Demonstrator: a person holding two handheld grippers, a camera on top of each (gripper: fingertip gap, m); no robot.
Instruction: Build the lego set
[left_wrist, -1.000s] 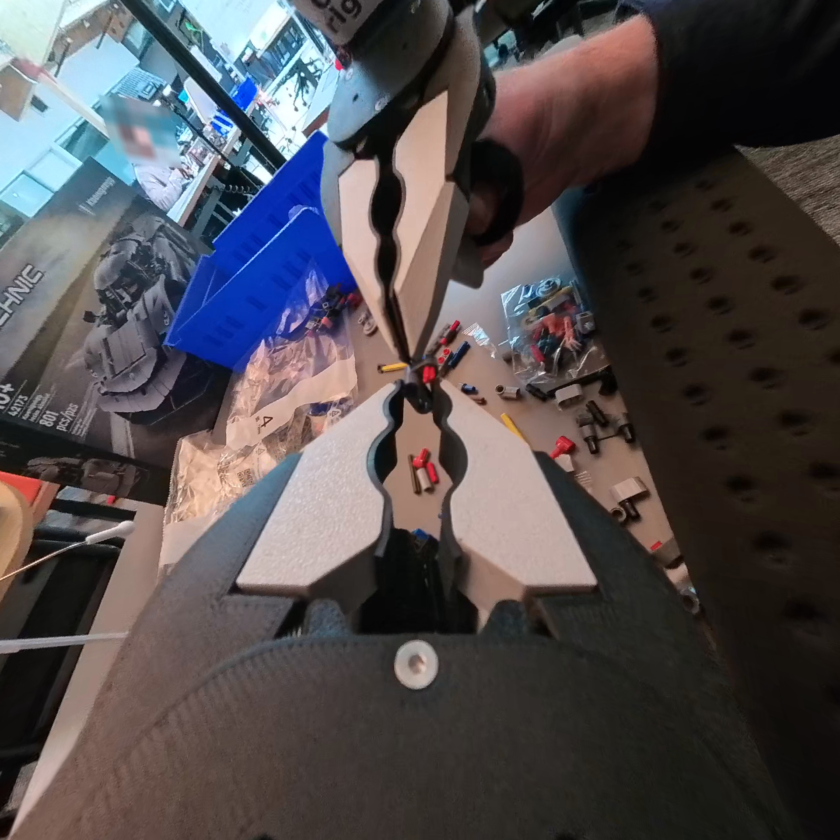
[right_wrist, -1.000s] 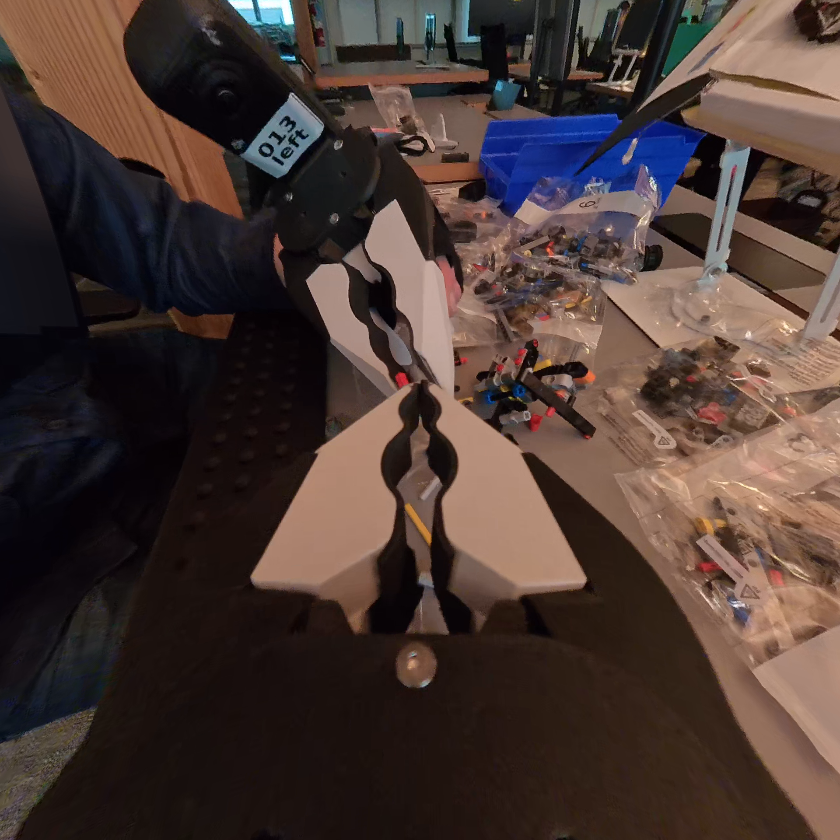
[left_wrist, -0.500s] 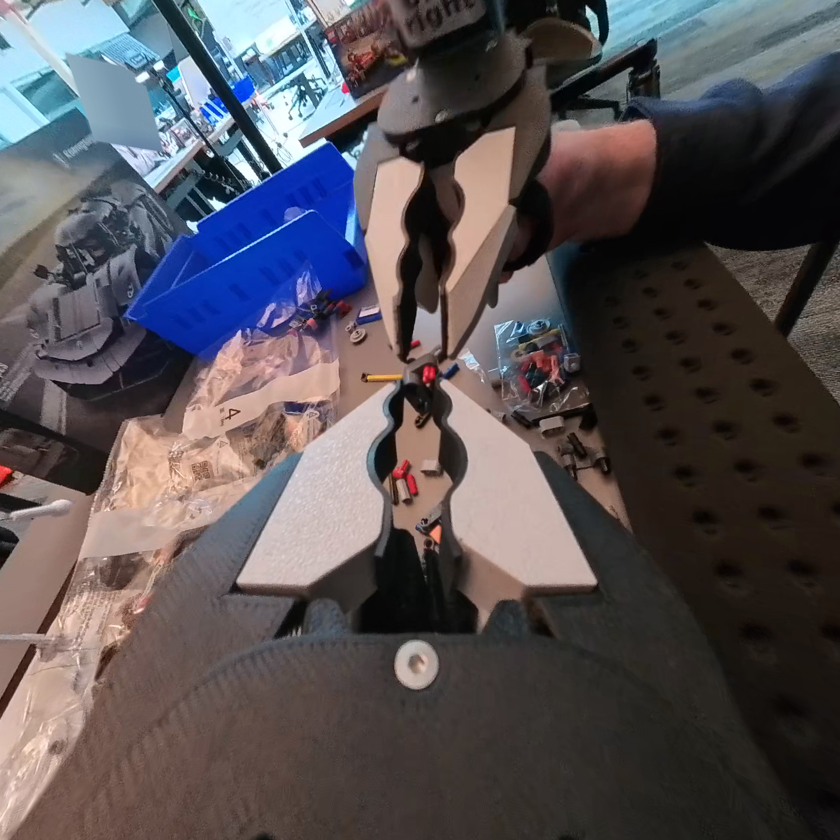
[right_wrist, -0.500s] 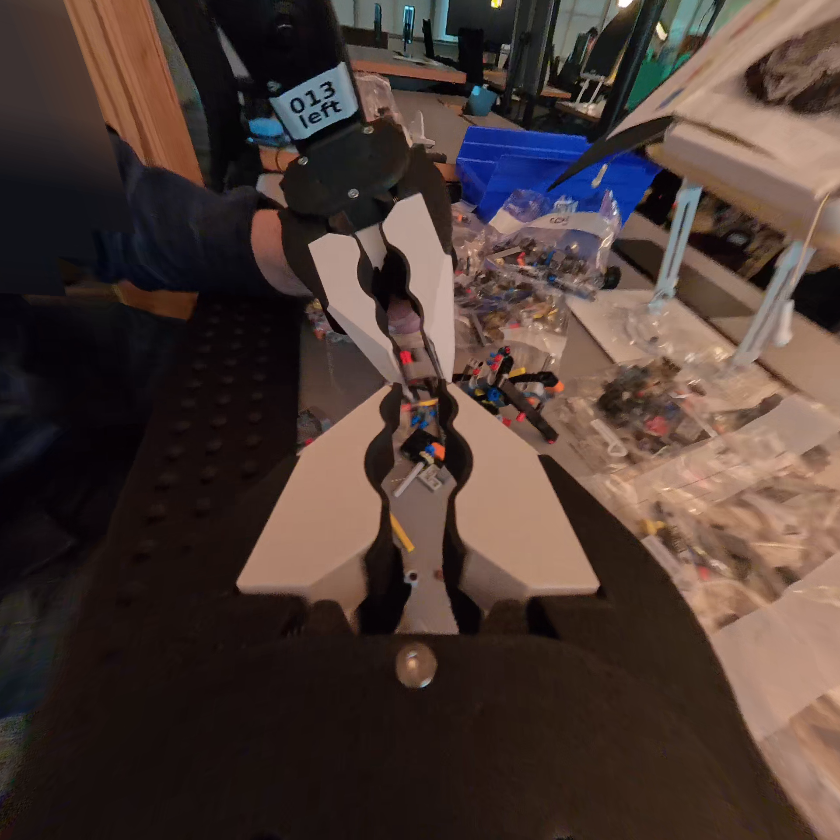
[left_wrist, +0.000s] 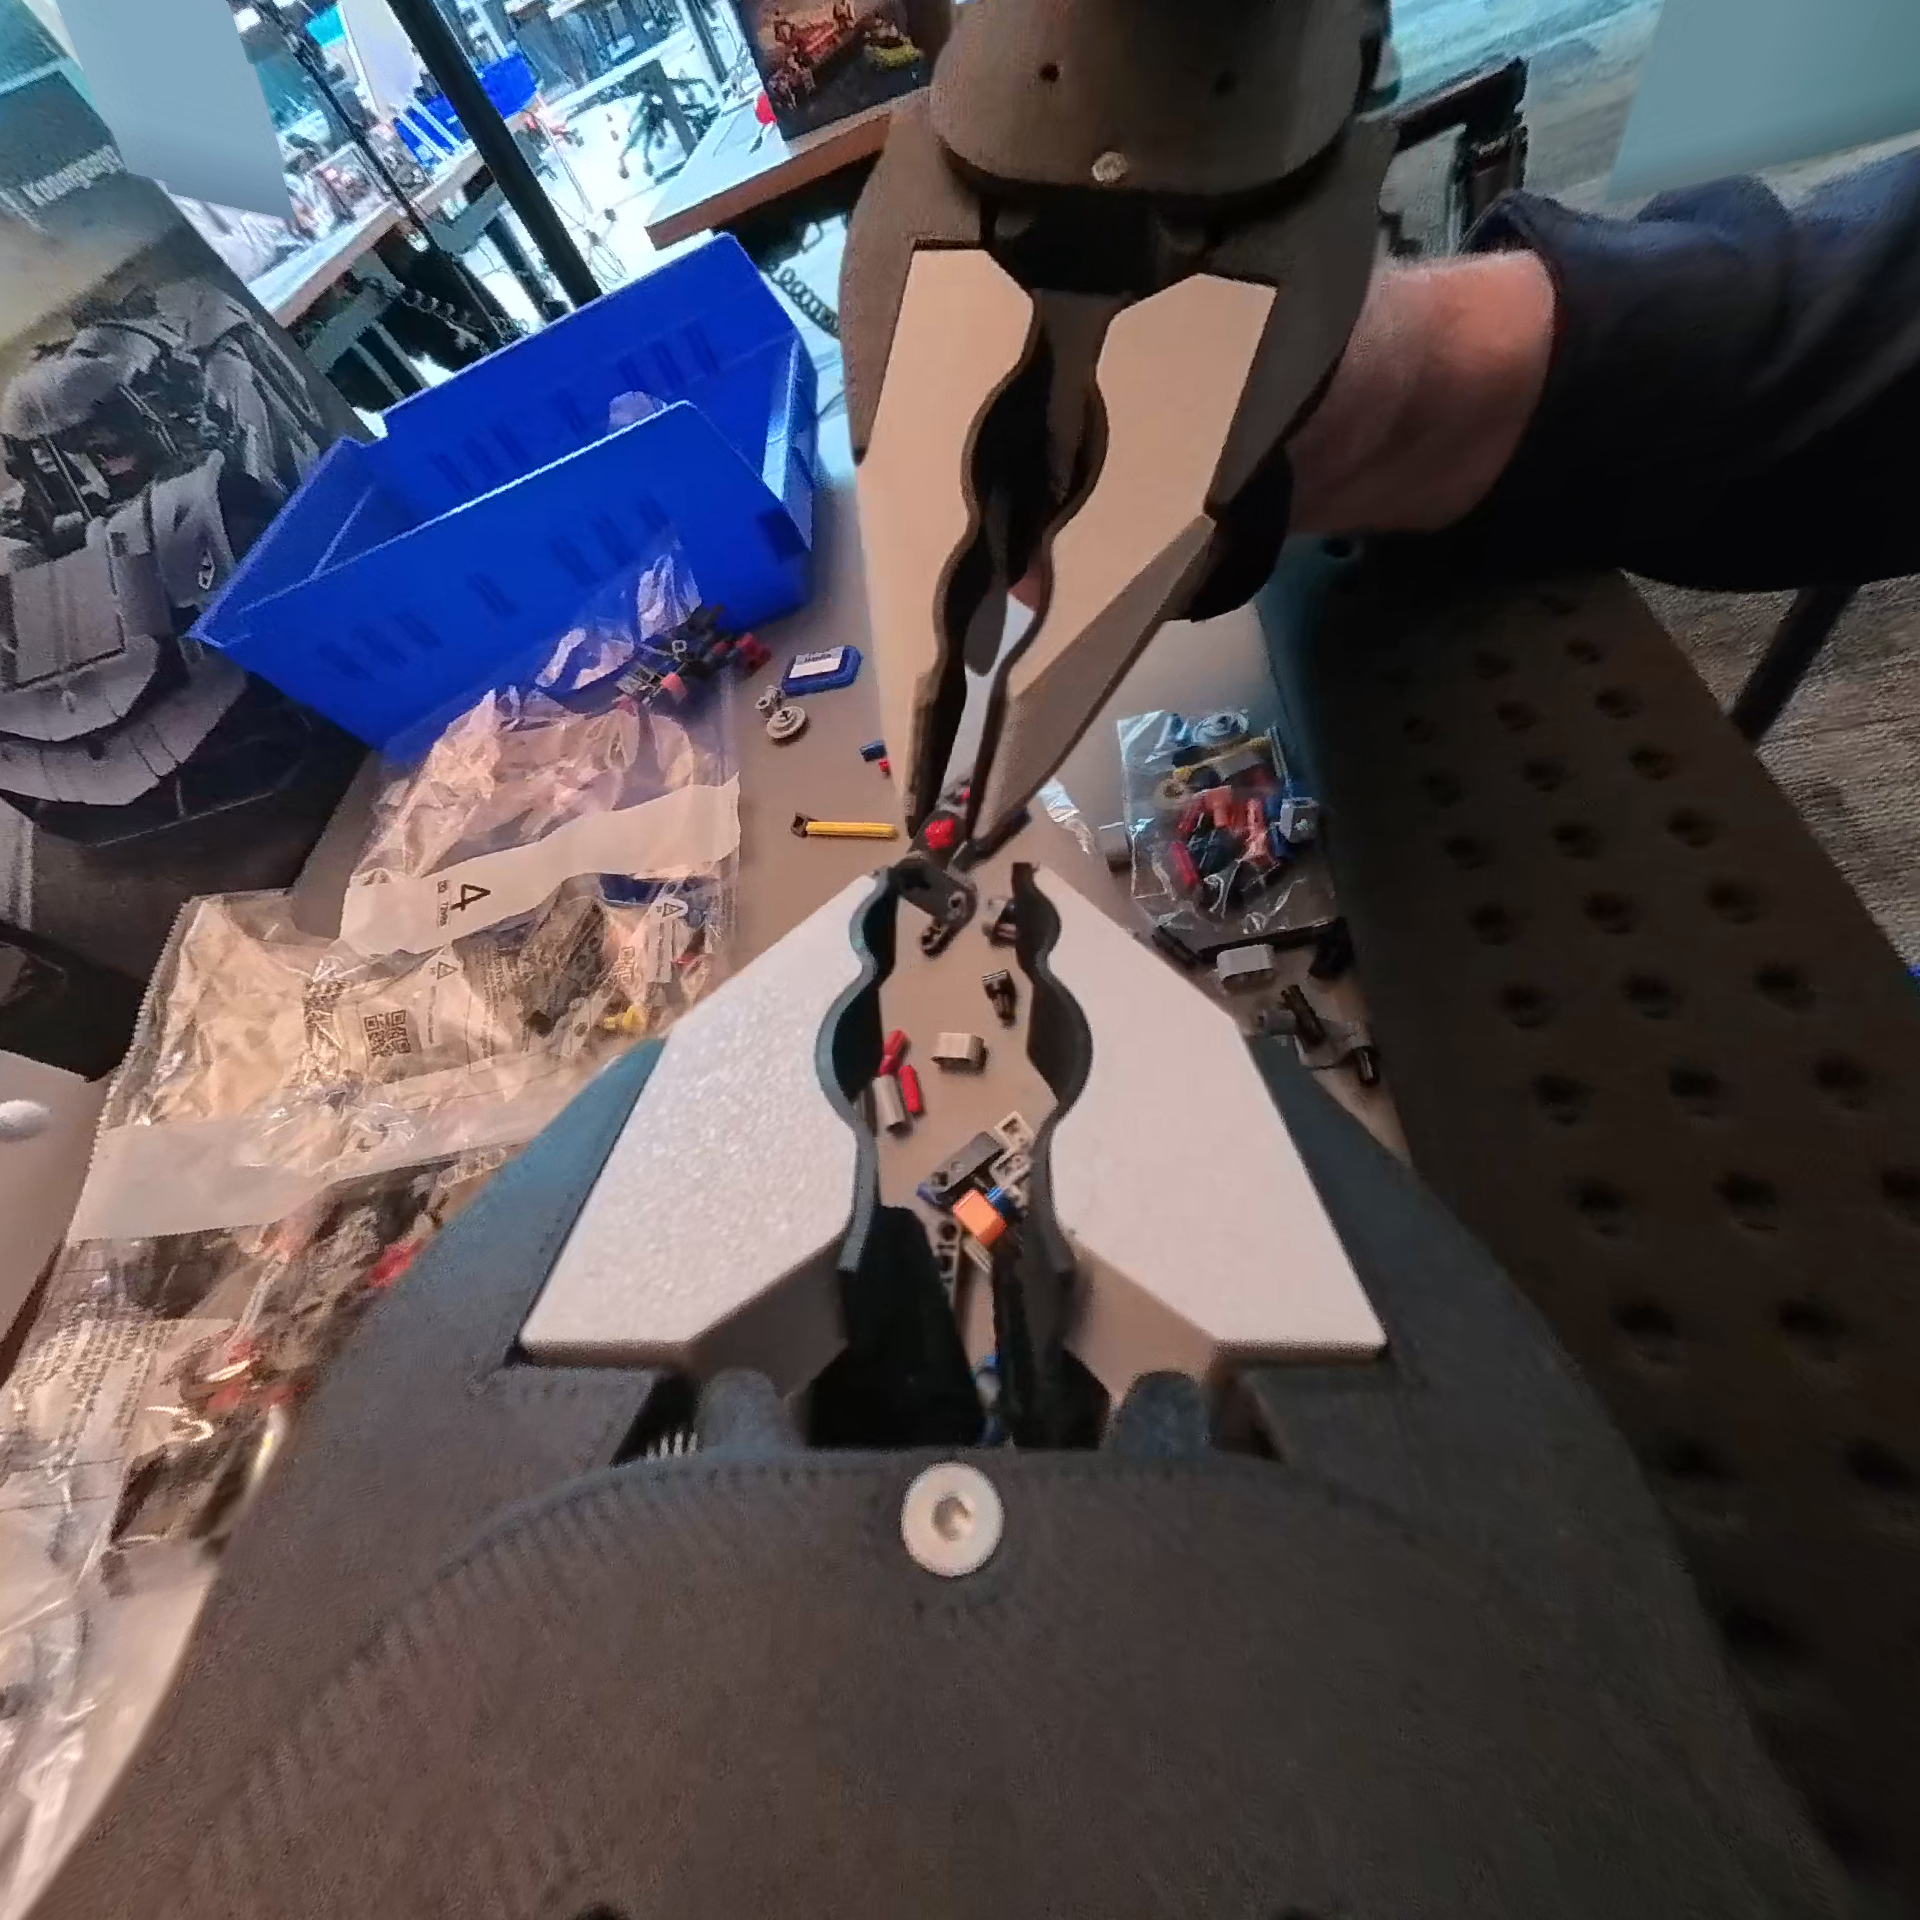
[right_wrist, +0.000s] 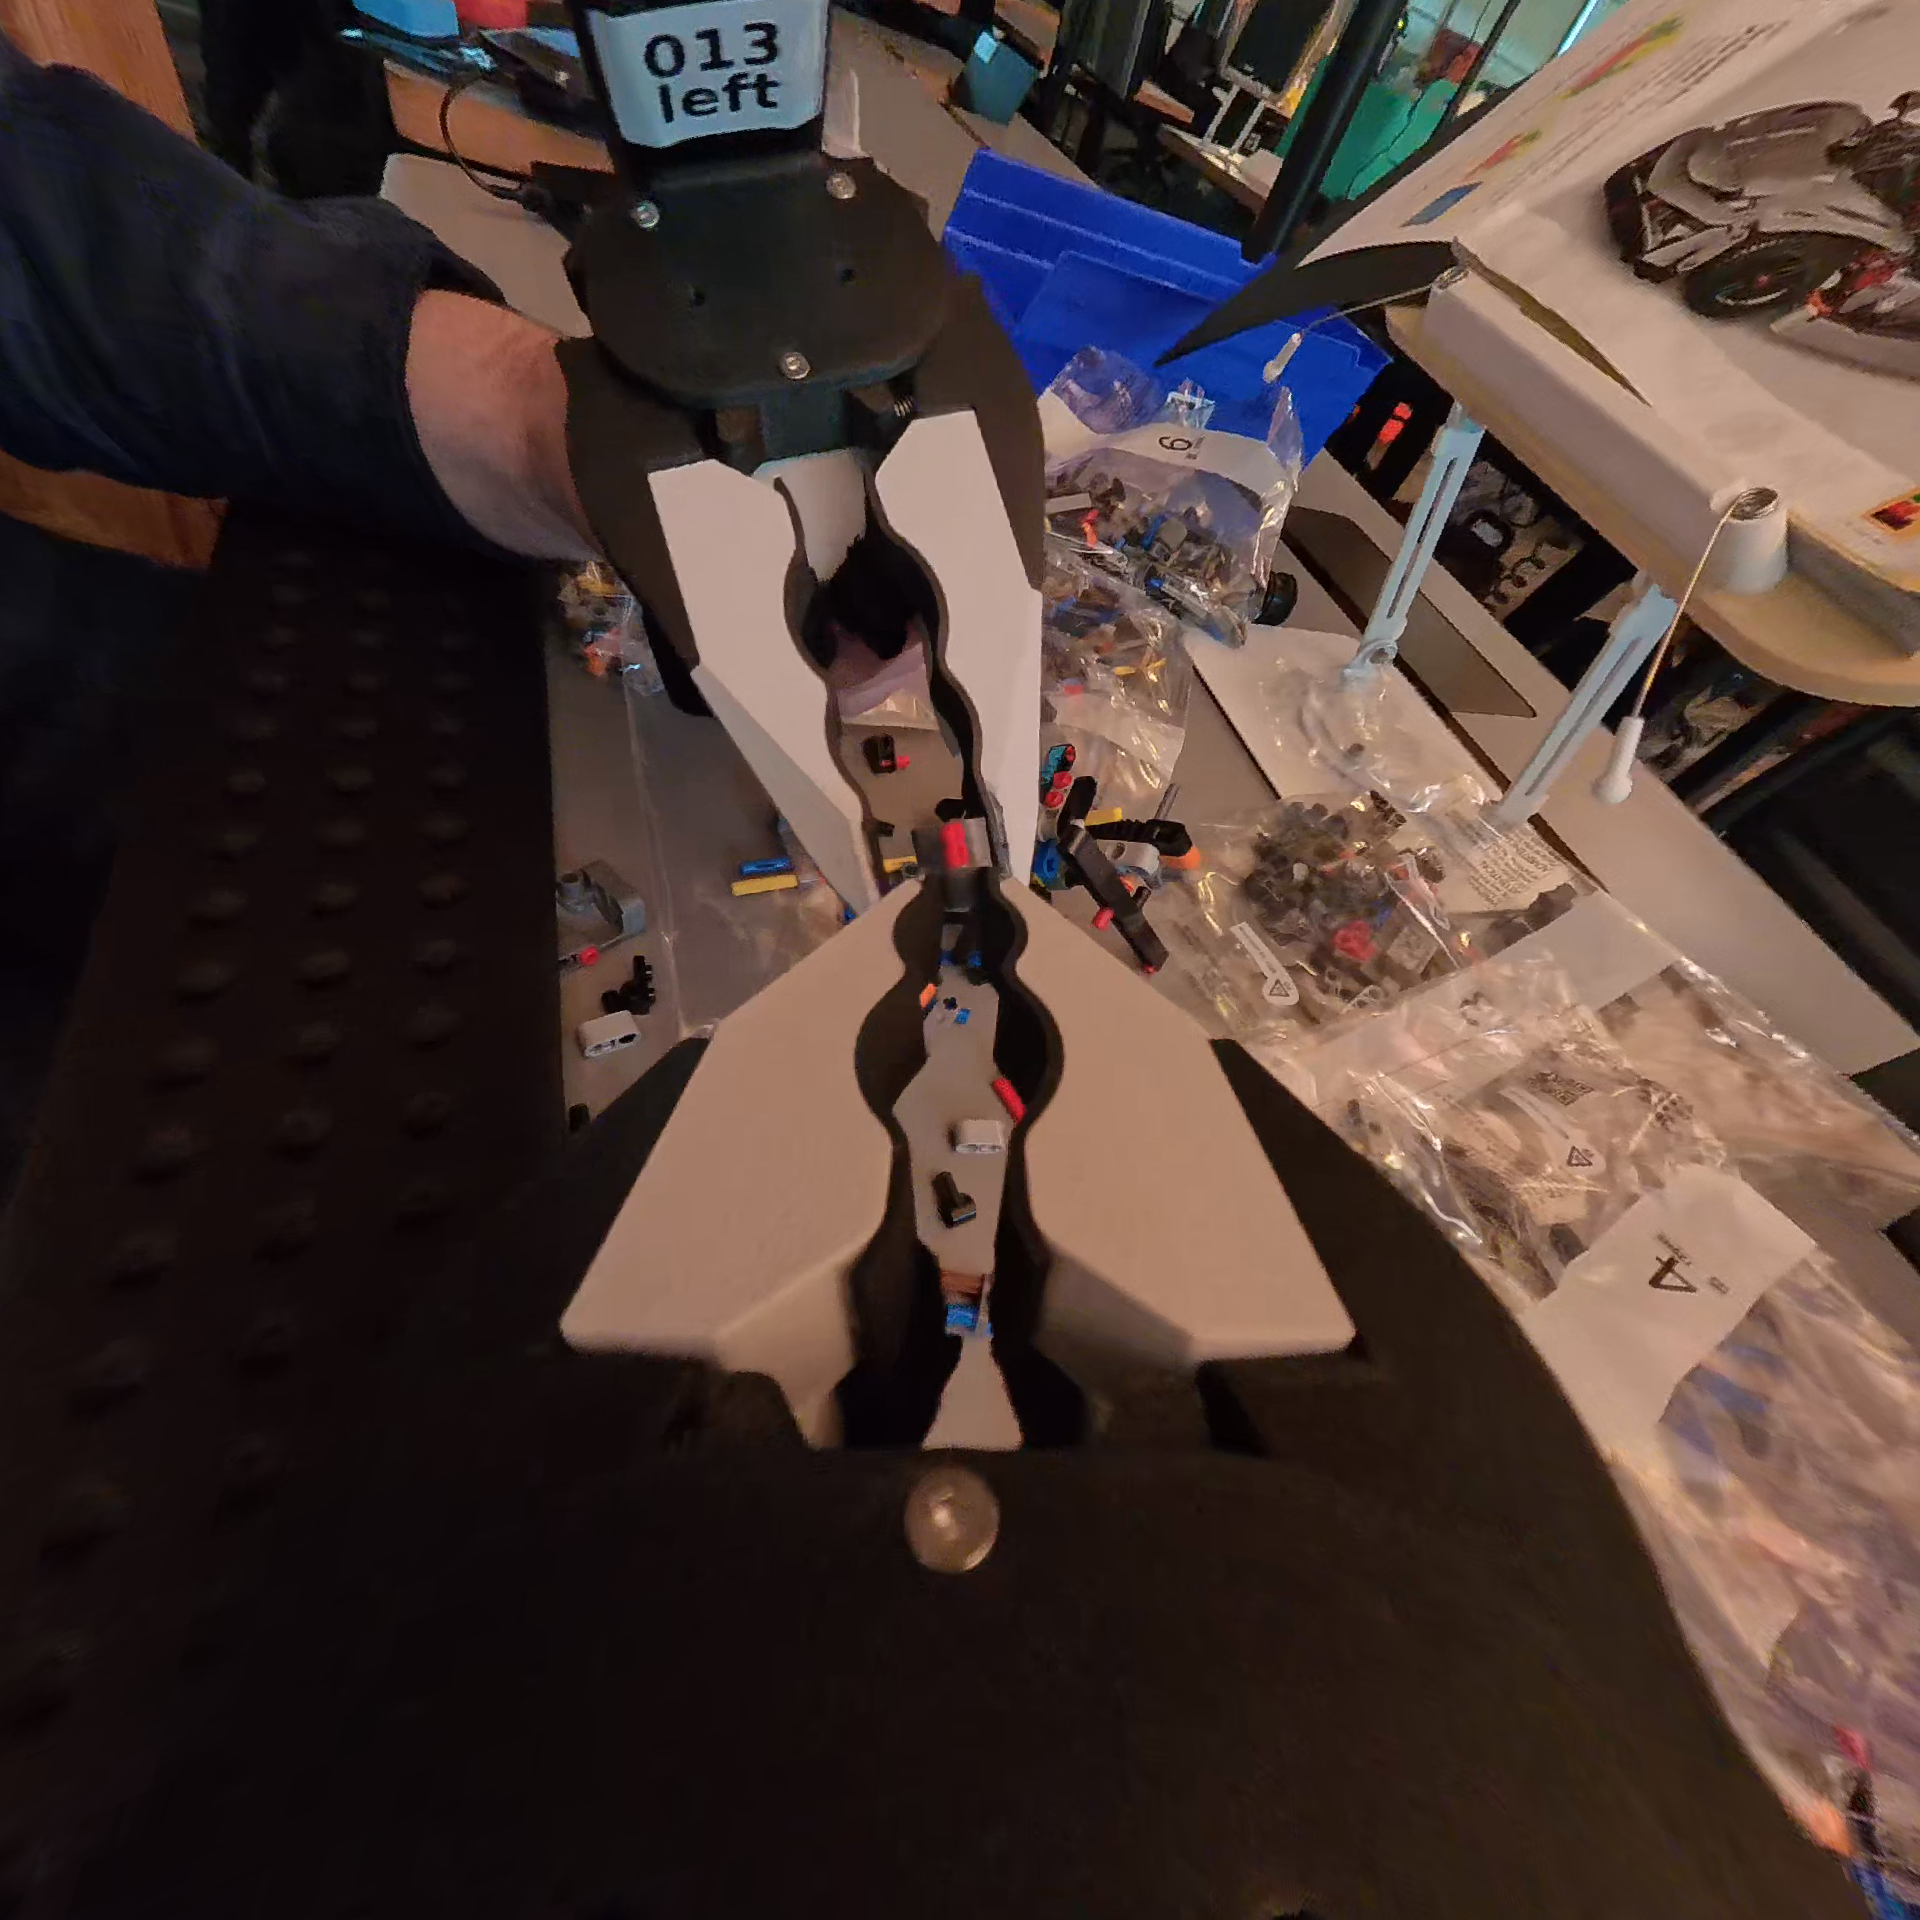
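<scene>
Pinching a small grey and red lego piece (right_wrist: 961, 847) tip to tip, the right gripper (right_wrist: 961, 896) is pressed together on it while the left gripper (left_wrist: 951, 883) stands slightly spread against it; loose lego pieces (left_wrist: 940, 1060) lie below, parts bags (left_wrist: 499, 935) left of the left gripper

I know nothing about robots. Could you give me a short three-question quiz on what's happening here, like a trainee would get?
1. True or false: the right tool is pinching the small grey lego piece with a red pin.
2. The thin plastic axle rod lying on the grey table is: A) yellow, B) green, C) white.
3. Fill in: the left tool has its jaws ____.

Key: 1 true; 2 A; 3 open.
</scene>
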